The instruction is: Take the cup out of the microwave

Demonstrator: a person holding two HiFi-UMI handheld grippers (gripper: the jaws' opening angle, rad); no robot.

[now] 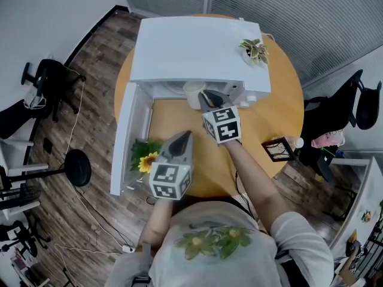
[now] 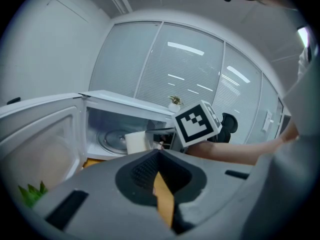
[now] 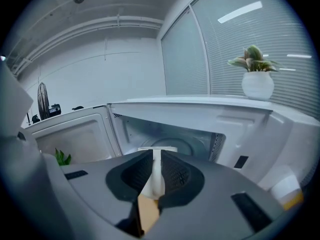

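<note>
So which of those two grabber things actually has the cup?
The right gripper, reaching into the microwave opening: its fingers pinch the white cup by its wall. The left gripper hangs back over the table, fingers shut on nothing.

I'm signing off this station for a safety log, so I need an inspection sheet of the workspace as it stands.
Surface: round wooden table, carrying the microwave.
Job's things: white microwave, door swung open; pale cup at the cavity's mouth.
Clutter: potted plant on the microwave; sunflower beside the door; black frame at the table's edge.
Grippers: right gripper shut on the cup's wall; left gripper shut, empty, clear of the microwave.
Cables: cable loose on the floor.
Surroundings: wooden floor, office chairs, blinds.
</note>
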